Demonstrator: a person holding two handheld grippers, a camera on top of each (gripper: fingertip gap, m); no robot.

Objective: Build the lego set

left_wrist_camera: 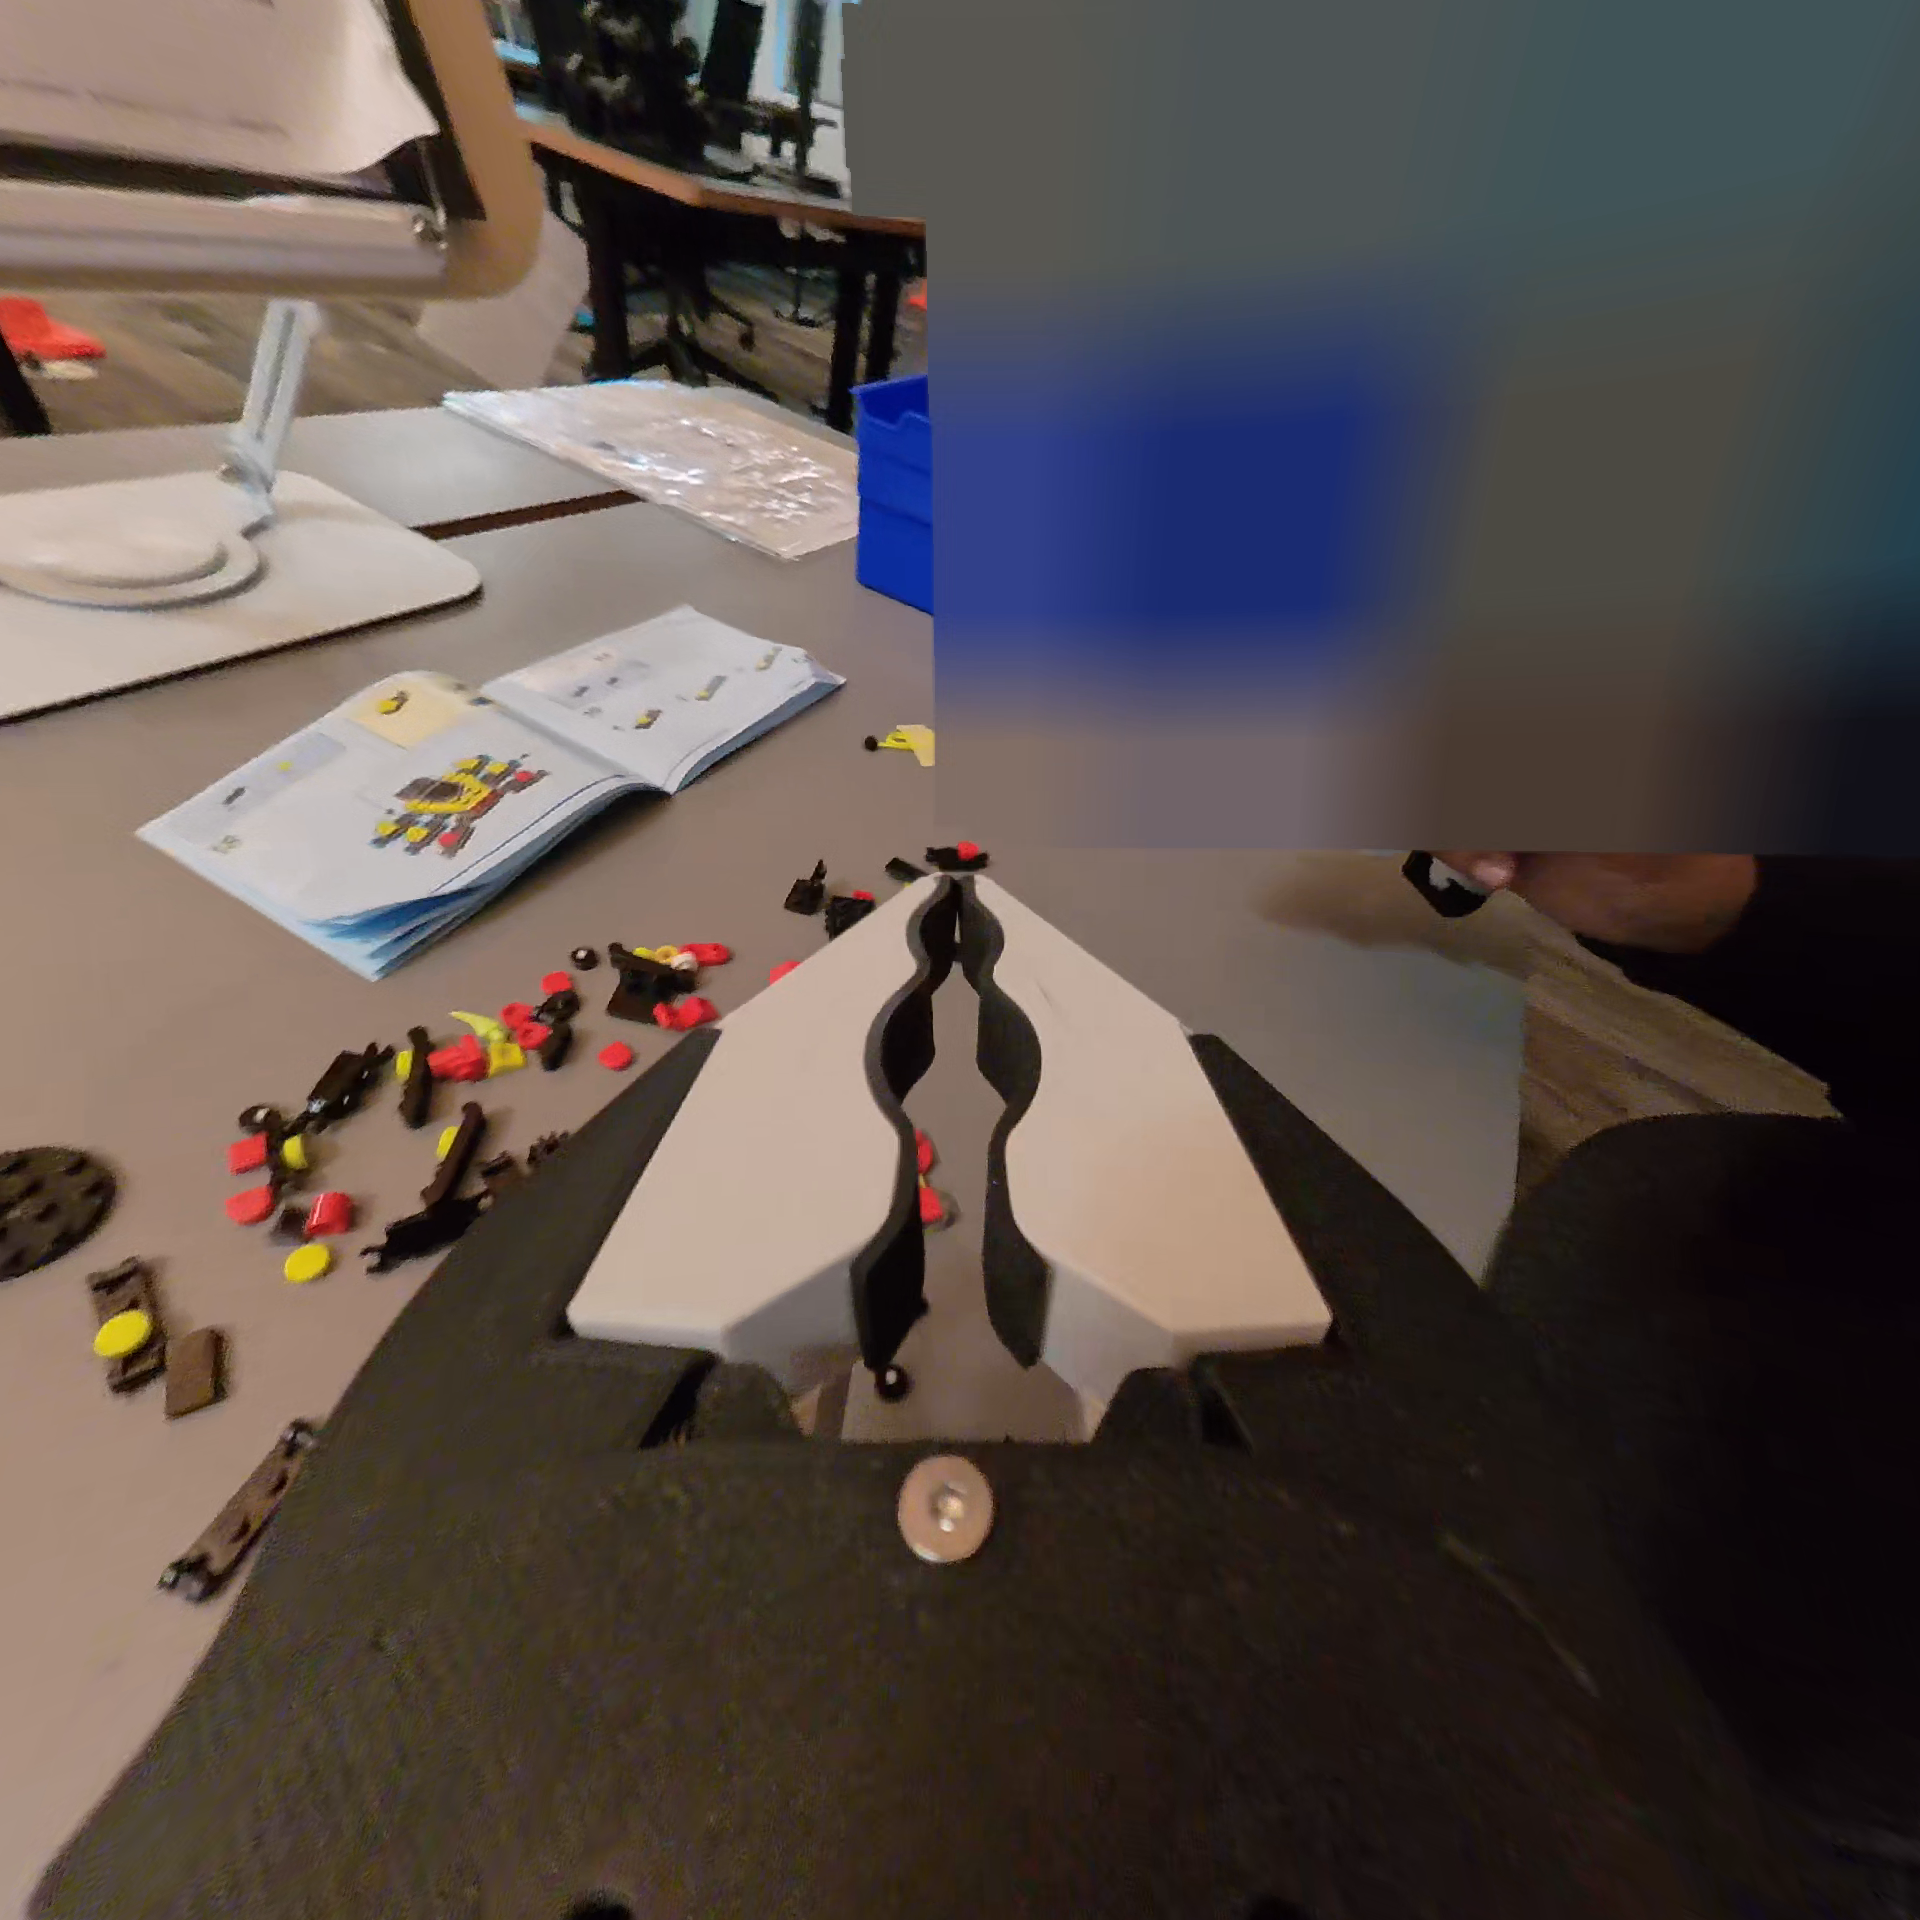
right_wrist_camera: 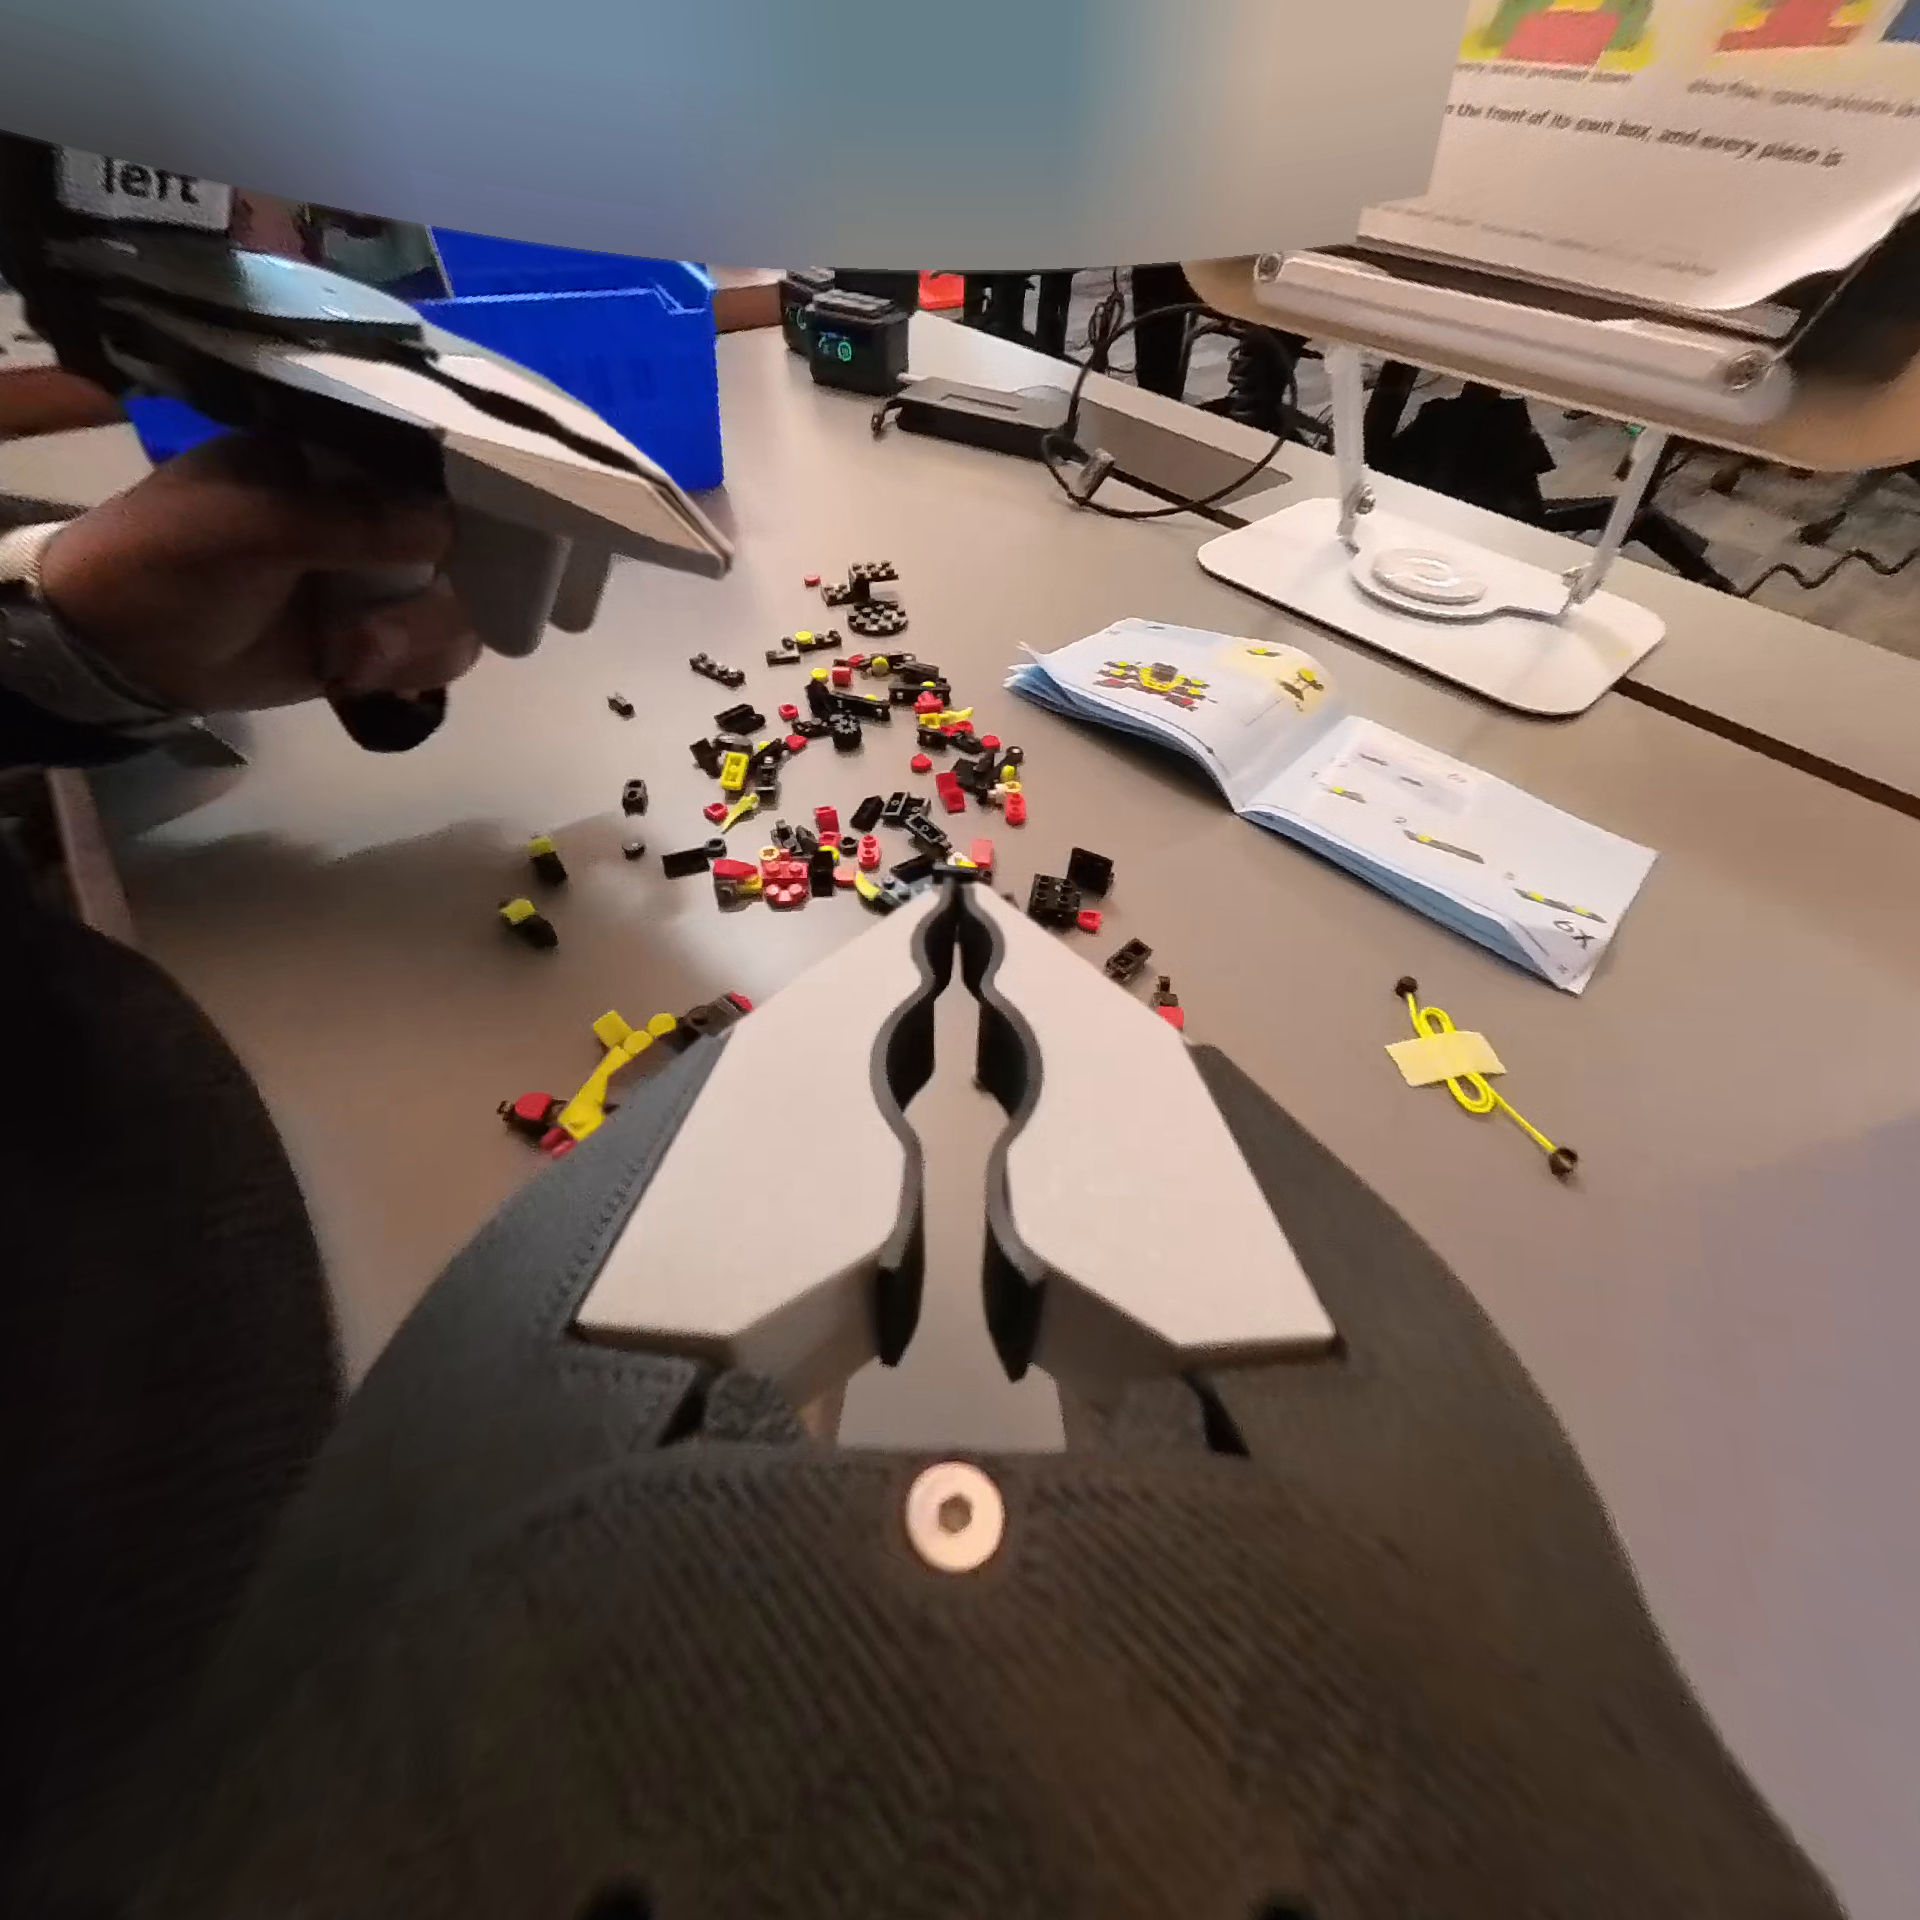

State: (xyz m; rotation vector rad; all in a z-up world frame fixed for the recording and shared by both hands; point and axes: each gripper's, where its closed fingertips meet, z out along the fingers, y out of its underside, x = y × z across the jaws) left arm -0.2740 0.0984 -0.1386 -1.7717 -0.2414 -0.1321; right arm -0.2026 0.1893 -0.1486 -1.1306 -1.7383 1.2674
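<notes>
both tools closed [left_wrist_camera: 956, 883] [right_wrist_camera: 954, 878] — loose lego pieces [right_wrist_camera: 831, 790] beneath

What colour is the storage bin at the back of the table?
The storage bin is blue, clearest in the right wrist view.

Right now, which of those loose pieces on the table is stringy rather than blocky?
The yellow cord with dark end knobs, lying alone right of the brick pile, below the open booklet.
</notes>
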